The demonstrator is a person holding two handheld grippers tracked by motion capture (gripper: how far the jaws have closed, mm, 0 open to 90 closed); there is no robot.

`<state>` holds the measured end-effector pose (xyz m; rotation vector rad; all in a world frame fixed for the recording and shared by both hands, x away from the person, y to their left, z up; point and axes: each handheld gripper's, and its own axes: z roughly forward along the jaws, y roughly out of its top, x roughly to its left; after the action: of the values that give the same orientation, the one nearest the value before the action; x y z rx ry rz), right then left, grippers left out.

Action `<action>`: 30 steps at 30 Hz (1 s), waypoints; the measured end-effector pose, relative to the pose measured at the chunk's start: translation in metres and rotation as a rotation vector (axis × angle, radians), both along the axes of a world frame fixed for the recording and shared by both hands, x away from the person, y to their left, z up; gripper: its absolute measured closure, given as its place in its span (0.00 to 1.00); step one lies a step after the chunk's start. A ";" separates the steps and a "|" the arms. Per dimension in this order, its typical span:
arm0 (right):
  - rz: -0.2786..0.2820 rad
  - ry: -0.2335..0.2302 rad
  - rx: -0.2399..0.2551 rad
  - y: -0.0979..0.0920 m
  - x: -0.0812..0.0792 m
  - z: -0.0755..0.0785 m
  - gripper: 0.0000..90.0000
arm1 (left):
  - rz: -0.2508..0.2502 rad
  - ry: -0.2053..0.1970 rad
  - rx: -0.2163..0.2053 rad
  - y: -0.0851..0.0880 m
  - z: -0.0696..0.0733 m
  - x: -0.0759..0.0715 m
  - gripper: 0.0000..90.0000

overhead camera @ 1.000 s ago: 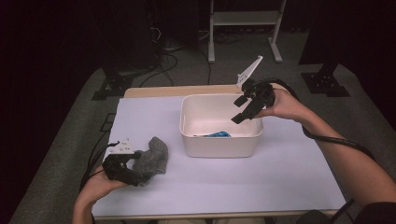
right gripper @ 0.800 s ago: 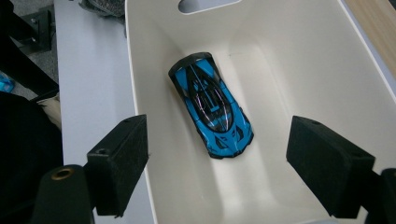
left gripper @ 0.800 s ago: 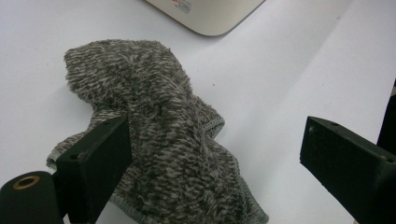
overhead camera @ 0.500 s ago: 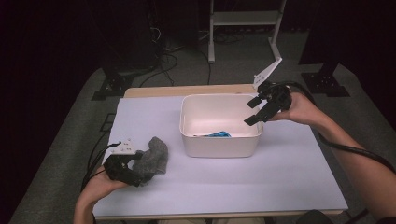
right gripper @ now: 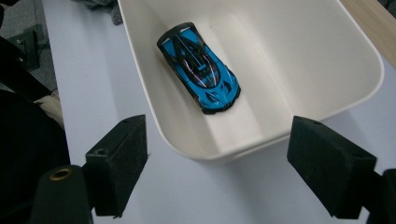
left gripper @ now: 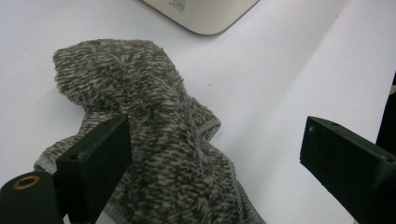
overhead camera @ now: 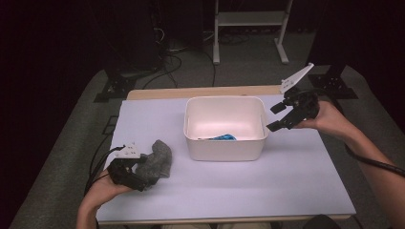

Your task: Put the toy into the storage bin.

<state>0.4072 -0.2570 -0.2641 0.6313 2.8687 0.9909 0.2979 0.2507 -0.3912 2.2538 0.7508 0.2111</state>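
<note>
While jaws gape, left gripper (left gripper: 215,154) straddles sock (left gripper: 154,135) | right gripper (right gripper: 238,172), also open, beside bin (right gripper: 364,84) rim

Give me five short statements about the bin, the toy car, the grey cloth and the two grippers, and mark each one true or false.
1. The blue toy car lies inside the white bin. True.
2. The right gripper holds the car. False: its jaws are open and empty, beside the bin's right end.
3. The grey cloth lies on the table, left of the bin. True.
4. The cloth is draped over the bin's rim. False: it lies apart from the bin.
5. The left gripper is open, one jaw on the cloth. True.
</note>
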 end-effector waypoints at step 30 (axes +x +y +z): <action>-0.133 0.068 0.067 -0.059 -0.031 -0.069 0.20 | -0.017 0.006 0.003 -0.007 -0.006 0.003 0.09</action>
<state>0.3766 -0.3157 -0.3334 0.8643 2.8164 1.0693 0.3005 0.2433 -0.3970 2.2634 0.7350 0.1970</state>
